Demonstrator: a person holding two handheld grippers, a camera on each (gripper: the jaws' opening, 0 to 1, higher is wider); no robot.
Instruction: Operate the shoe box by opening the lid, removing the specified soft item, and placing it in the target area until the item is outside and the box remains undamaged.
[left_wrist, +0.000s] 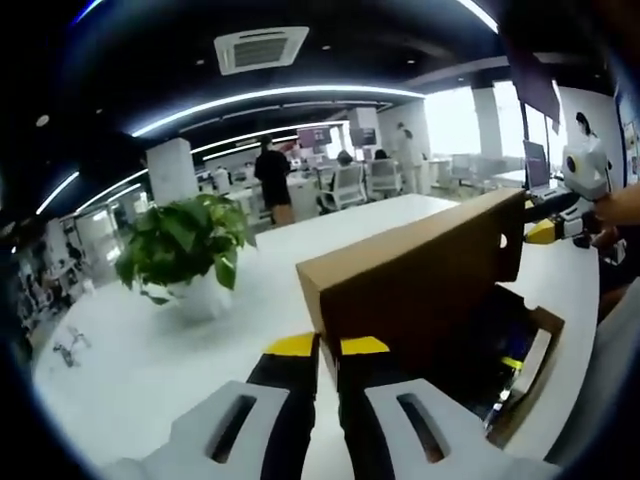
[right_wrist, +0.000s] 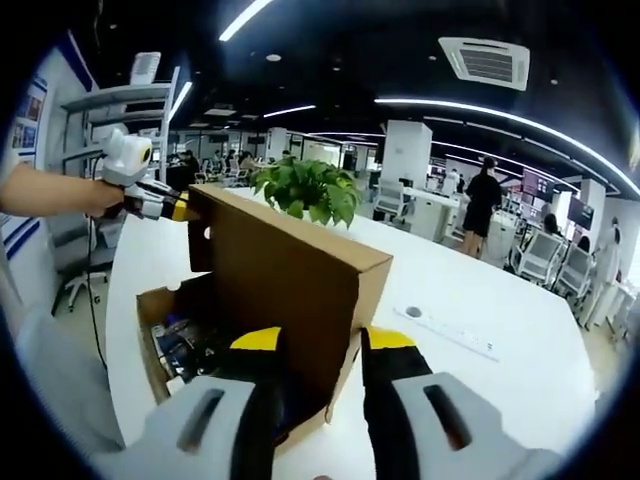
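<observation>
We clamp the lid (left_wrist: 410, 275) at both ends, left gripper (left_wrist: 328, 347) and right gripper (right_wrist: 316, 340) each closed on its edge, holding it upright so the box (right_wrist: 155, 335) beneath opens evenly; the soft item inside stays indistinct.

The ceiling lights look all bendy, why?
In the left gripper view, the white ceiling light strips curve into arcs from fisheye distortion; in the right gripper view, they bow too, and the brown cardboard shoe box lid looks stretched.

Potted plant (left_wrist: 188, 250) on white table (left_wrist: 150, 350).
</observation>
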